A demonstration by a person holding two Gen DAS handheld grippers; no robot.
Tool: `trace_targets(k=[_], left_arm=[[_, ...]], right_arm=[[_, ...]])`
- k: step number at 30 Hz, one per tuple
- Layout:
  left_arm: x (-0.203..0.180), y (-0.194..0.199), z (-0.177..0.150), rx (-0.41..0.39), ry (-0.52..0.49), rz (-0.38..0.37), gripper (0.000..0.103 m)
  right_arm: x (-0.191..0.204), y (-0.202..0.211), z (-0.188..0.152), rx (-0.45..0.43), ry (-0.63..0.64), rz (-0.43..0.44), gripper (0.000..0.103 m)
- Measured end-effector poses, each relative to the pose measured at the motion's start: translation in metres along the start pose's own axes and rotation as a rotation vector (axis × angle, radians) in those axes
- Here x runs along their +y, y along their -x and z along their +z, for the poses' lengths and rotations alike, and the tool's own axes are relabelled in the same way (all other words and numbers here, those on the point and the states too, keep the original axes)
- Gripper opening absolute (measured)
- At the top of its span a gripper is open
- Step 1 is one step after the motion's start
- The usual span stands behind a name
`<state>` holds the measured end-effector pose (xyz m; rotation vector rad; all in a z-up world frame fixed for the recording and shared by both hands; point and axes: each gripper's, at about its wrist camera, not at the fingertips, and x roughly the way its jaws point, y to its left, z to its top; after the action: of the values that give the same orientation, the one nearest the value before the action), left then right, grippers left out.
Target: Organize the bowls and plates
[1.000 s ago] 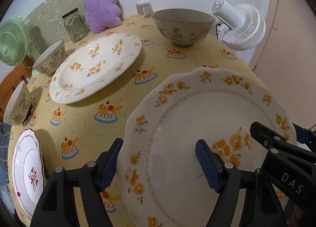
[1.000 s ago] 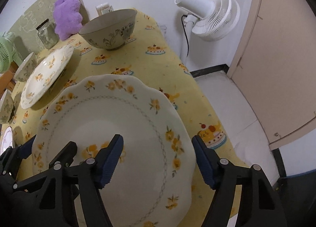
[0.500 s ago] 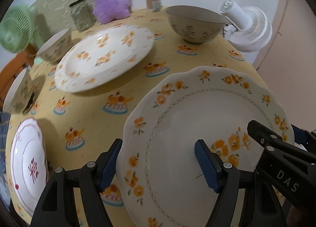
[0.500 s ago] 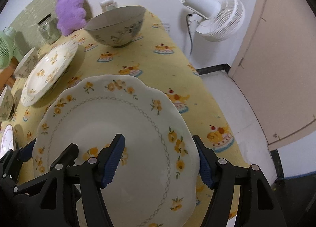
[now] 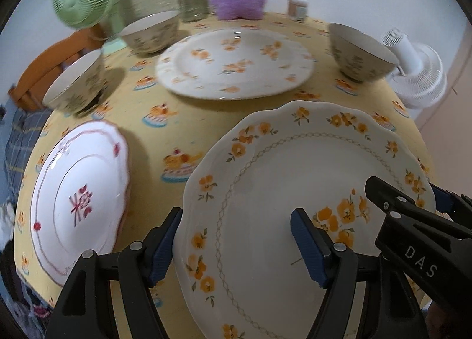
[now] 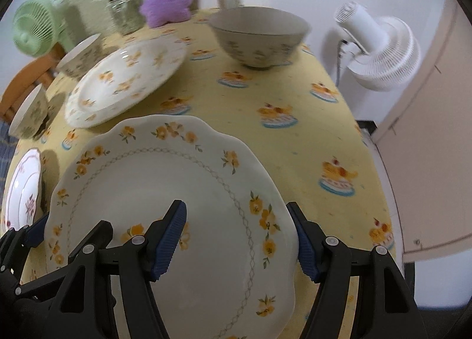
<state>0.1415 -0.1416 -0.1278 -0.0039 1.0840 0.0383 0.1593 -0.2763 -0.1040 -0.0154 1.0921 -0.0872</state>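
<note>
Your left hand-held gripper (image 5: 236,241) and right hand-held gripper (image 6: 239,238) each straddle the scalloped plate's (image 5: 295,176) rim. Both stand wide. The plate is above the bench (image 5: 183,109).

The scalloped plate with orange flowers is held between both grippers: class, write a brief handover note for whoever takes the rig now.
Left gripper: wide open, straddling the left rim of the scalloped orange-flower plate.
Right gripper: wide open, straddling its right rim.
Whether the plate is lifted or resting on the yellow cake-print tablecloth is unclear.
Elsewhere: large round orange-flower plate at centre, white red-patterned plate at left, three beige floral bowls apart.
Done: nothing stacked.
Left: stack plates, nest bowls.
</note>
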Motion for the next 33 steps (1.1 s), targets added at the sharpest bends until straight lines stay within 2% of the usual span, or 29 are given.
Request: trace_targets(k=[6, 16, 21, 25, 29, 33], left_arm=[[0.012, -0.004, -0.002, 0.005, 0.055, 0.015, 0.074], [0.010, -0.006, 0.001, -0.001, 0.050, 0.033, 0.074], [0.010, -0.008, 0.003, 0.007, 0.043, 0.031, 0.078], [0.009, -0.010, 0.004, 0.021, 0.036, 0.003, 0.085], [0.012, -0.006, 0.005, 0.021, 0.035, -0.015, 0.087], [0.010, 0.009, 0.008, -0.018, 0.003, -0.034, 0.092]], right_arm=[[0.016, -0.007, 0.004, 0.007, 0.054, 0.016, 0.071], [0.020, -0.016, 0.011, 0.016, 0.075, 0.002, 0.071], [0.019, -0.019, 0.012, 0.028, 0.076, 0.007, 0.073], [0.020, -0.020, 0.014, 0.042, 0.083, 0.019, 0.079], [0.025, -0.009, 0.014, -0.011, 0.113, 0.010, 0.090], [0.026, 0.003, 0.017, -0.026, 0.101, 0.017, 0.091]])
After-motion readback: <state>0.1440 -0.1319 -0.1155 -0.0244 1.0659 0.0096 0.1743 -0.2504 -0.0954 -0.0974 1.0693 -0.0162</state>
